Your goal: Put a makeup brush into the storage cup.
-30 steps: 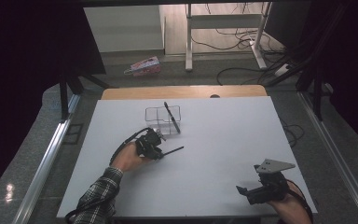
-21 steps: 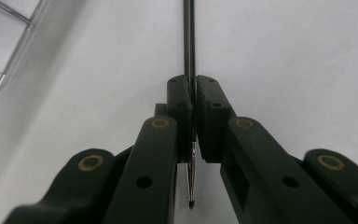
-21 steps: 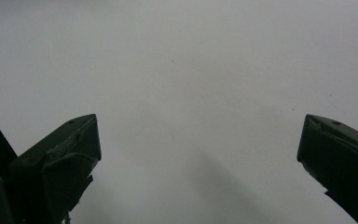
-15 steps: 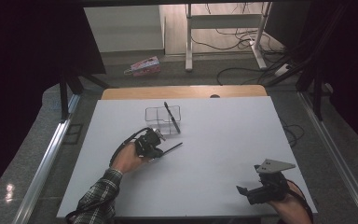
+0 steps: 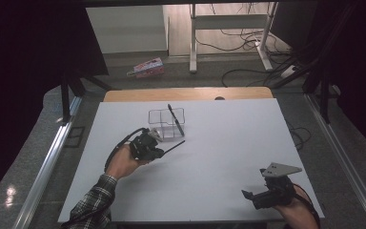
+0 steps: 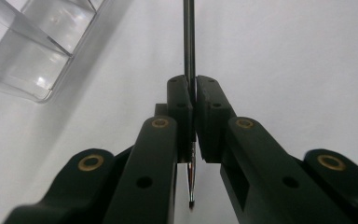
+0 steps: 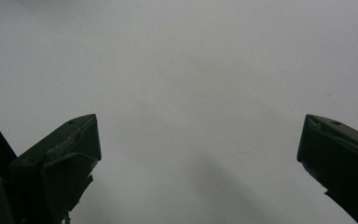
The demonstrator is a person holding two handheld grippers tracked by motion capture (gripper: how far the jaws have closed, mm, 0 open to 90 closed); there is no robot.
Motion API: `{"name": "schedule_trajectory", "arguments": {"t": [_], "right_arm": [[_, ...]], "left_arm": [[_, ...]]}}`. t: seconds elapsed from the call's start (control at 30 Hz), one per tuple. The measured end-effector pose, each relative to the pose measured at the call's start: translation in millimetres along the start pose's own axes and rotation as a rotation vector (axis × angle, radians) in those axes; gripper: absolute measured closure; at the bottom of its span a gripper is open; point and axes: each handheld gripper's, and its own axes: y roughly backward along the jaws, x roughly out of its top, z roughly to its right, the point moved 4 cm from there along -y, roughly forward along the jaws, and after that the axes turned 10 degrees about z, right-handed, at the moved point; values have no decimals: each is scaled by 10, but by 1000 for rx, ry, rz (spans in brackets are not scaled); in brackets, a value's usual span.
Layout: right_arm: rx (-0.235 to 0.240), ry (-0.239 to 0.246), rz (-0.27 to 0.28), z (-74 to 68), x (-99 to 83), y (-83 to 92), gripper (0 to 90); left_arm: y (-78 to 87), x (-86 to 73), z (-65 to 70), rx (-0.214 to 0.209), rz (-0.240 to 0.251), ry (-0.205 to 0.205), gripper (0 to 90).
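- Compared with a second ago, we see the left gripper lifted a little and nearer the clear organiser, with the pen raised off the table.
- The jaws have just closed the last bit and now clamp the pen between the pads.
- The pen is a thin, dark, straight stick; in the high view its long axis runs from the left gripper out to the far right, free end just near of the organiser.
- The organiser is a transparent plastic box with square compartments; a second dark pen leans in it.
- Our right gripper rests at the near right, well apart, jaws spread wide over bare matte white table.
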Motion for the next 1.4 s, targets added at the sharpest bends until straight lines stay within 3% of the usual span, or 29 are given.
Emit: {"name": "schedule_trajectory", "arguments": {"t": [0.47,0.73,1.4], "right_arm": [[-2,4,1,0,4,1,0],[-3,1,6,3,7,5,0],[3,9,28,-6,27,17,0]], "left_arm": [[241,-7,180,-1,98,-22,854],[298,-60,279,-2,165,-1,854],[356,-213,484,8,223,-20,854]]}}
